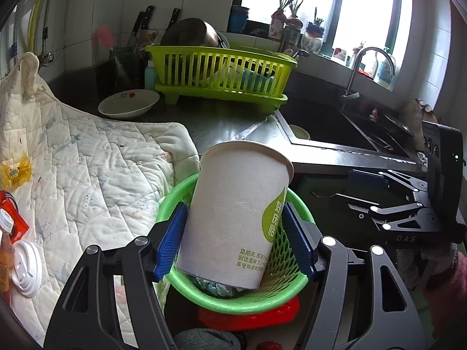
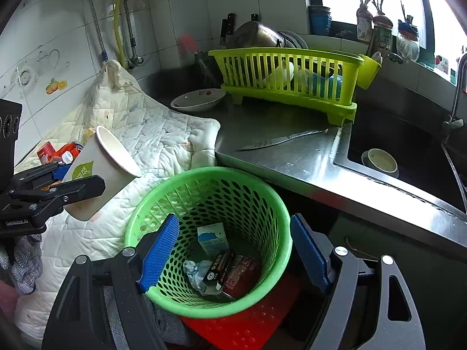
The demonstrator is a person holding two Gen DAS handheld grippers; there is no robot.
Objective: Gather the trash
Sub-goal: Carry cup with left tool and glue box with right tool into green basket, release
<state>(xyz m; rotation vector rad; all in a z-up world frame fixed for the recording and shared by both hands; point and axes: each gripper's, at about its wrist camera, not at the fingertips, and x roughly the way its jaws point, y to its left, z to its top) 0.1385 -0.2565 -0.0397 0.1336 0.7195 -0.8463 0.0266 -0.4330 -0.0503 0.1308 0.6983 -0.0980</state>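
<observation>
Pinched between the left gripper's fingers above the green basket, the tilted paper cup could bounce off the rim if let go early, while the right gripper's fingers stand spread and empty.

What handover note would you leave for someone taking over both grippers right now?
Left gripper: shut on the white paper cup with a green logo, held tilted near the green perforated plastic waste basket, not yet dropped.
Right gripper: open, empty, over the basket.
Done: a small blue-and-white carton, crumpled paper and dark wrappers lie in the basket.
Left: release the cup; then likely the white plastic cup lid, yellow candy wrapper and red packets on the quilted white cloth.
</observation>
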